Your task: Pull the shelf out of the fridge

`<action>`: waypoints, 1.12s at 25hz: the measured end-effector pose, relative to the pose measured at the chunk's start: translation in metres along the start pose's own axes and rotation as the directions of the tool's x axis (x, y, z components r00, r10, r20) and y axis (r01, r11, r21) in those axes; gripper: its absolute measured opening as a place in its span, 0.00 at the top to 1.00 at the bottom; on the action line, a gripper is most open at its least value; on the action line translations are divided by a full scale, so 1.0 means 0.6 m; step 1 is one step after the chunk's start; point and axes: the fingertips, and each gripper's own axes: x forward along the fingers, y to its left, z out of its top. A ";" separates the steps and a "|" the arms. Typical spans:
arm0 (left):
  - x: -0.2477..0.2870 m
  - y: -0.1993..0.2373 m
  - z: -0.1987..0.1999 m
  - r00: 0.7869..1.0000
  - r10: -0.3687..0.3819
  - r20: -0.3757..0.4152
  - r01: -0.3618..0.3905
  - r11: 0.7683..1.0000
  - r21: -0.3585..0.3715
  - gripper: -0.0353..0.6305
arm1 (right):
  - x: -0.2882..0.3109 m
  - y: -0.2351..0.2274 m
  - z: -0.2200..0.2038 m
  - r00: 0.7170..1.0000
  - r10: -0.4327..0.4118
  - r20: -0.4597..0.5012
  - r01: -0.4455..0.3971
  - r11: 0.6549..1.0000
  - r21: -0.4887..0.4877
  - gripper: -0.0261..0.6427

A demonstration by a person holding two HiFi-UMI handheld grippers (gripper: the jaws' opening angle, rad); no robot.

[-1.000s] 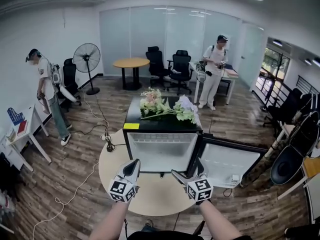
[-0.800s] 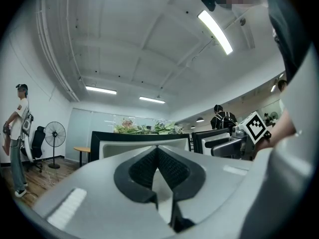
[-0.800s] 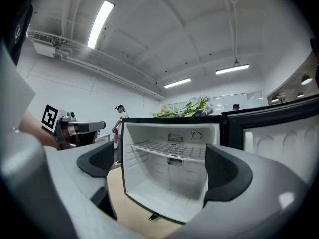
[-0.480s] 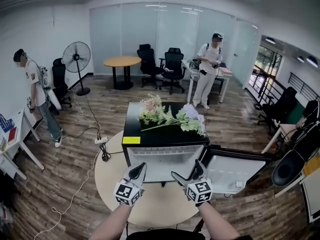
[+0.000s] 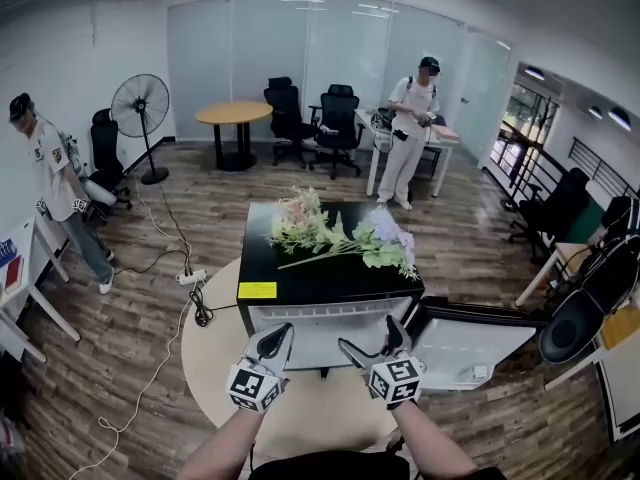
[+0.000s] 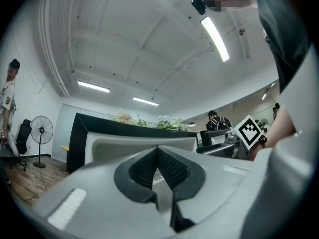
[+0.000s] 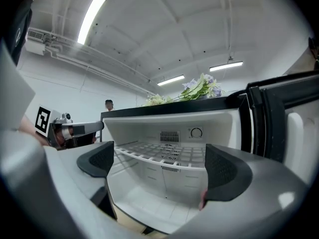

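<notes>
Since a second ago the fridge [image 5: 300, 278] had drawn nearer under the head view: more of its black top showed and less of its white inside. Both claws kept much the same place in frame. The person at left [image 5: 45, 173] had drifted toward the left edge.

Head view: left claw [image 5: 278, 331] and right claw [image 5: 370, 340] were held side by side just short of the open fridge front, over a round table [image 5: 215, 368]. Left claw's jaws were pressed together; right claw's were spread. Flowers [image 5: 340, 236] lay on the fridge top, beyond both claws. The door [image 5: 470, 340] stood swung open to the right of the right claw. A second person [image 5: 408, 128] stood far behind the fridge.

Left gripper view: jaws were shut pad to pad, with nothing between them. The fridge [image 6: 82, 138] rose just ahead, flowers [image 6: 144, 119] along its top edge. The right claw's [image 6: 249, 130] marker cube showed off to the right.

Right gripper view: jaws were wide apart and empty, aimed into the open fridge. The shelf [image 7: 164, 153], a white wire rack, sat seated in the cabinet straight ahead between the two pads, not touched. A dial [image 7: 196, 132] was on the back wall above it. The door [image 7: 279, 123] was at right, the left claw [image 7: 62, 128] at left.
</notes>
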 end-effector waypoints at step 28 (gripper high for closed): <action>0.033 0.014 0.001 0.996 0.084 0.016 -0.084 0.996 0.038 0.95 | 0.071 -0.067 -0.058 0.999 0.037 -0.009 -0.028 0.874 0.485 0.16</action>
